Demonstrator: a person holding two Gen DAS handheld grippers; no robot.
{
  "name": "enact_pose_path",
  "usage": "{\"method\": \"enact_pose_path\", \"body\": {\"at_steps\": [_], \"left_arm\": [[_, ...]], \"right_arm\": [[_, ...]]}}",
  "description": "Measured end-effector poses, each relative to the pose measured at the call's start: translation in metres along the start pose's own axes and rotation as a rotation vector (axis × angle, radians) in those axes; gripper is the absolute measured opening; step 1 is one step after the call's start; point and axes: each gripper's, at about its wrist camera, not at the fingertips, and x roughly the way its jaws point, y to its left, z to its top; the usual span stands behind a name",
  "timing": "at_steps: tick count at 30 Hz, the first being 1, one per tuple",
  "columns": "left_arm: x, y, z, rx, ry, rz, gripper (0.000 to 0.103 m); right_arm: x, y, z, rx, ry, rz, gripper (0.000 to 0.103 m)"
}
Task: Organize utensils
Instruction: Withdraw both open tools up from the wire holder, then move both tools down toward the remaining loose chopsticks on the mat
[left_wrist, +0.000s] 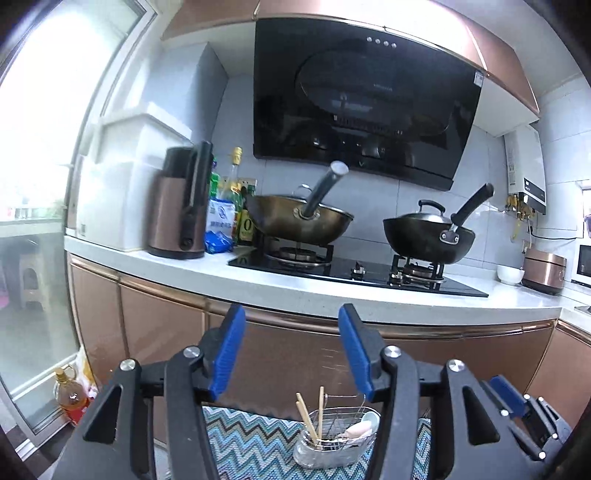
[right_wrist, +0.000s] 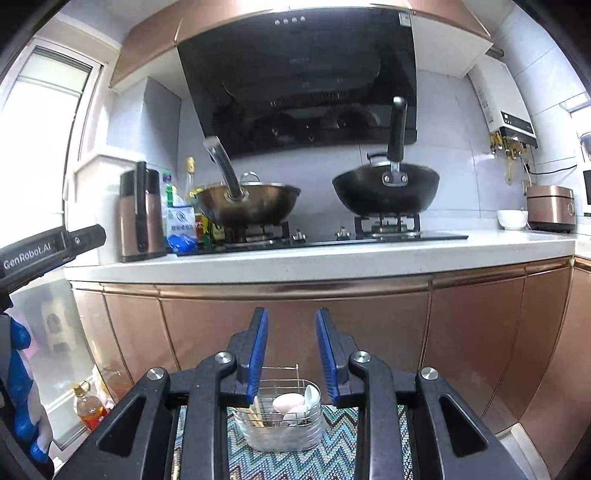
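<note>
A wire utensil caddy (left_wrist: 334, 439) with a clear base stands on a blue zigzag mat (left_wrist: 255, 443). It holds wooden chopsticks (left_wrist: 308, 417) and white and pink spoons (left_wrist: 364, 424). My left gripper (left_wrist: 291, 350) is open and empty, raised above and behind the caddy. In the right wrist view the caddy (right_wrist: 282, 413) holds the chopsticks (right_wrist: 255, 410) and the spoons (right_wrist: 293, 402). My right gripper (right_wrist: 291, 354) is open and empty, just above the caddy. The right gripper also shows at the left wrist view's lower right edge (left_wrist: 524, 413).
A white counter (right_wrist: 332, 254) with copper cabinets (right_wrist: 295, 325) faces me. On its hob sit a brass wok (right_wrist: 247, 206) and a black wok (right_wrist: 386, 192). A copper kettle (right_wrist: 142, 218), bottles, a white bowl (right_wrist: 511, 219) and a rice cooker (right_wrist: 550, 208) stand there. An oil bottle (right_wrist: 88, 406) is on the floor.
</note>
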Motion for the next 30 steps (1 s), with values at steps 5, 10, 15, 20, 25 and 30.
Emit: {"method": "enact_pose_path", "body": {"at_steps": [5,10,15,20,25,30], "left_arm": [[-0.024,0.016,0.011,-0.015,-0.023,0.014,0.054],[-0.040,0.030,0.018,-0.024,-0.033,0.026,0.057],[-0.046,0.036,0.013,-0.002,-0.009,0.026,0.061],[-0.038,0.044,0.002,0.011,0.074,0.021,0.061],[-0.020,0.054,-0.022,0.026,0.199,0.023,0.061],[0.004,0.064,-0.059,0.053,0.357,0.043,0.061]], "right_arm": [[-0.024,0.008,0.010,-0.012,-0.030,0.019,0.031],[-0.040,0.018,0.016,-0.042,-0.036,0.041,0.032],[-0.047,0.027,0.016,-0.099,-0.021,0.055,0.032],[-0.044,0.032,0.014,-0.130,0.026,0.072,0.032],[-0.034,0.032,0.003,-0.146,0.104,0.088,0.032],[-0.012,0.026,-0.018,-0.128,0.219,0.121,0.032]]}}
